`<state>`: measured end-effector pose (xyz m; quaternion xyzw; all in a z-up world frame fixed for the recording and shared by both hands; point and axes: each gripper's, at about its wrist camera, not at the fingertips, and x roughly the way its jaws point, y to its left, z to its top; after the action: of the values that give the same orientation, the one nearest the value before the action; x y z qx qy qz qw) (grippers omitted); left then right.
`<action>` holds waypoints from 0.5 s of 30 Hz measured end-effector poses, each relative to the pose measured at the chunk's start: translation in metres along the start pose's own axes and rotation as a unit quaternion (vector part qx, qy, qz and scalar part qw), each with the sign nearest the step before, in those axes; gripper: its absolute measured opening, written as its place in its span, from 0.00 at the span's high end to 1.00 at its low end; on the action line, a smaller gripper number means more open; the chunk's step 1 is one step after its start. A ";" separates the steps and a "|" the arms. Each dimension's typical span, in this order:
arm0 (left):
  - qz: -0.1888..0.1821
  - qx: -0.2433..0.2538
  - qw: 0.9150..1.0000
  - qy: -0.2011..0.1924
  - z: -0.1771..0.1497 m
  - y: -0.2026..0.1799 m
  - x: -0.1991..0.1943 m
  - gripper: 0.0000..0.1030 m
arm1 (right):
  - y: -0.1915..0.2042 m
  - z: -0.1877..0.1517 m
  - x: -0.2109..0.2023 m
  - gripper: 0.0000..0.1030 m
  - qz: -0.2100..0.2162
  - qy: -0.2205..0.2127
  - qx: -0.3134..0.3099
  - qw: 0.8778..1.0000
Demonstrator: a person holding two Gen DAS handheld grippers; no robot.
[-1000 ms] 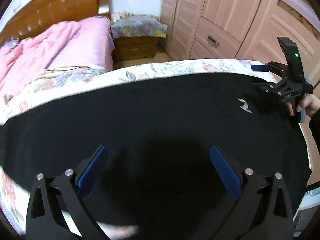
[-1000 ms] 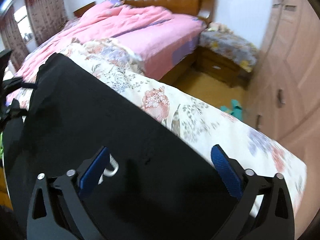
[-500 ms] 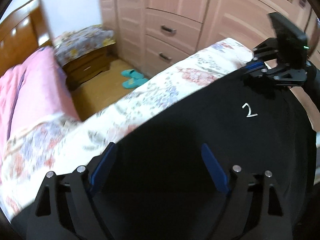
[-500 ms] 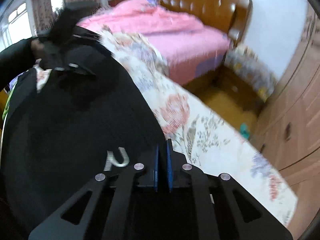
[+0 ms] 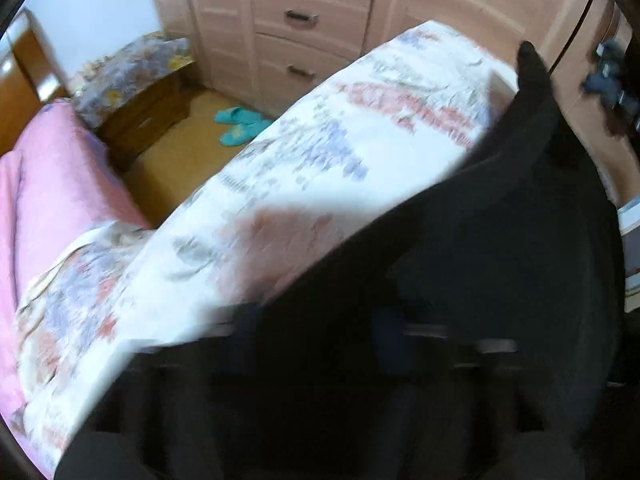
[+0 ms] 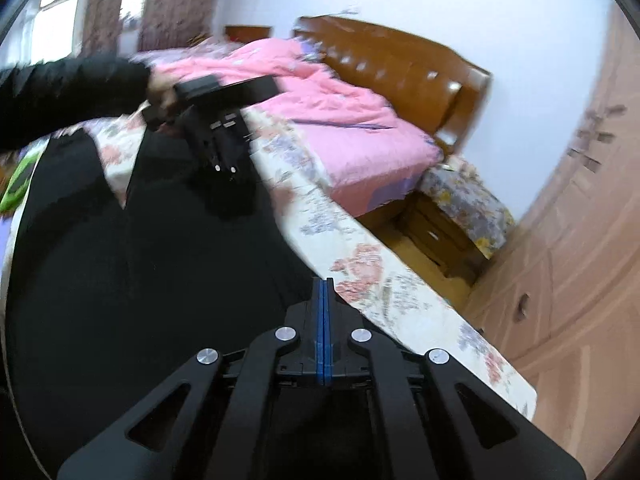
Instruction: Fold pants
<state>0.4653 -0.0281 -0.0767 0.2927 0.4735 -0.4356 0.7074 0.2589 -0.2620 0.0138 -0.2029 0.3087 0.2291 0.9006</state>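
In the left wrist view one pair of black fabric pants (image 5: 500, 240) lies across the flower-printed white bedsheet (image 5: 320, 152), one edge pulled up into a raised point at the upper right; the left gripper (image 5: 316, 344) is a dark blur at the bottom of the picture, its jaws closing, and whether cloth sits between them cannot be told through the blur; two teal slippers (image 5: 240, 124) lie on the floor before a pink-brown wooden wardrobe (image 5: 312, 20) showing two drawers; one wooden nightstand under a flowered cloth (image 5: 136, 76) stands beside one pink quilt (image 5: 52, 184).

In the right wrist view the right gripper (image 6: 323, 292) has its two blue pads pressed flat together at the pants' edge beside the sheet, though cloth pinched between them cannot be made out; across the pants, one hand in a black sleeve (image 6: 160, 88) holds the left gripper tipped steeply down onto the cloth.
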 end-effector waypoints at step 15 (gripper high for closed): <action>0.241 0.127 0.942 -0.196 -0.094 -0.189 -0.160 0.92 | -0.020 -0.046 -0.049 0.05 -0.080 0.034 0.135 0.987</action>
<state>0.2298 0.0184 0.0352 0.3945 0.1813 -0.3576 0.8268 0.2135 -0.3156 0.0166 -0.1113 0.3496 0.1054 0.9243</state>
